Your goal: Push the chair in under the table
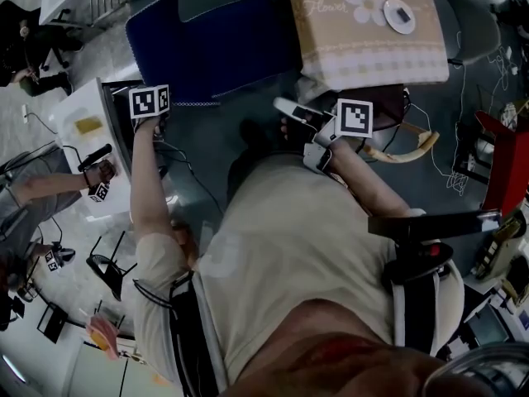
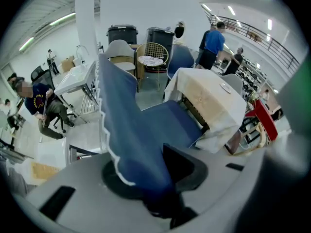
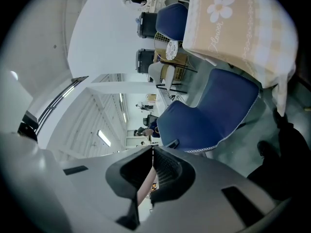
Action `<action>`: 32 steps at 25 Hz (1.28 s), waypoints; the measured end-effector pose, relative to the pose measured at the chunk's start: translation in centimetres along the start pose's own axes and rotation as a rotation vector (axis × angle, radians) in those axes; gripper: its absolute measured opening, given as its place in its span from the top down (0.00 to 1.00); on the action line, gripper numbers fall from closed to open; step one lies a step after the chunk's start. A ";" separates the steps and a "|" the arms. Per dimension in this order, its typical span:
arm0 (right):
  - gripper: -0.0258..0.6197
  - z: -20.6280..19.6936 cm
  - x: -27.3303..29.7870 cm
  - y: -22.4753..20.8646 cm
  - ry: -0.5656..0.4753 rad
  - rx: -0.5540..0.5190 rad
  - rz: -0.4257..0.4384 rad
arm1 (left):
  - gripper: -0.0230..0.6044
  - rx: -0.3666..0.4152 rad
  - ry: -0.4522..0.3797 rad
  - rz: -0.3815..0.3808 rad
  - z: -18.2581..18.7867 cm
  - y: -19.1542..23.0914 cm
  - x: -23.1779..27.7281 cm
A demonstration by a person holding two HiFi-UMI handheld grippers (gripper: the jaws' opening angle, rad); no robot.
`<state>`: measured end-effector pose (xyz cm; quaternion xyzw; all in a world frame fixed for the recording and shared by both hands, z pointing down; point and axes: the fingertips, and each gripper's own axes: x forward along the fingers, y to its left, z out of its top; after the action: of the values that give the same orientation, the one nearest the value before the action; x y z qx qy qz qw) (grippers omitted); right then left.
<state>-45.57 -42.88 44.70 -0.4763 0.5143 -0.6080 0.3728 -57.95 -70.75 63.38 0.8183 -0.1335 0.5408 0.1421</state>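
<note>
Only its own view shows the left gripper (image 2: 150, 178) clamped on the blue chair (image 2: 124, 115) back; right gripper (image 3: 152, 154) closed, empty. Table (image 1: 372, 56) at 1 o'clock bears a plate (image 1: 389, 13).

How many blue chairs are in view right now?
2. One blue chair stands before the table, its backrest gripped in the left tongs; the other blue chair is beyond the table. More may be hidden.

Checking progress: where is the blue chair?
Head view, upper left: blue fabric chair beside the beige-clothed table, backrest in the left hand-held gripper.
</note>
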 end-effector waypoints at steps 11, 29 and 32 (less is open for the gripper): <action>0.94 1.4 -2.0 -0.9 -0.050 0.016 -0.015 | 0.63 -0.395 -0.049 0.039 3.3 3.3 -0.8; 0.94 4.0 -4.7 -3.2 -0.090 0.044 -0.043 | 0.72 -0.168 0.155 0.160 6.0 4.4 1.5; 0.94 4.2 -4.7 -3.5 -0.089 0.051 -0.050 | 0.72 -0.151 0.160 0.145 6.2 3.8 1.8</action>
<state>-40.14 -38.95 47.26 -0.5057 0.4695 -0.6084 0.3920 -53.40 -76.71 63.05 0.7475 -0.2209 0.6018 0.1739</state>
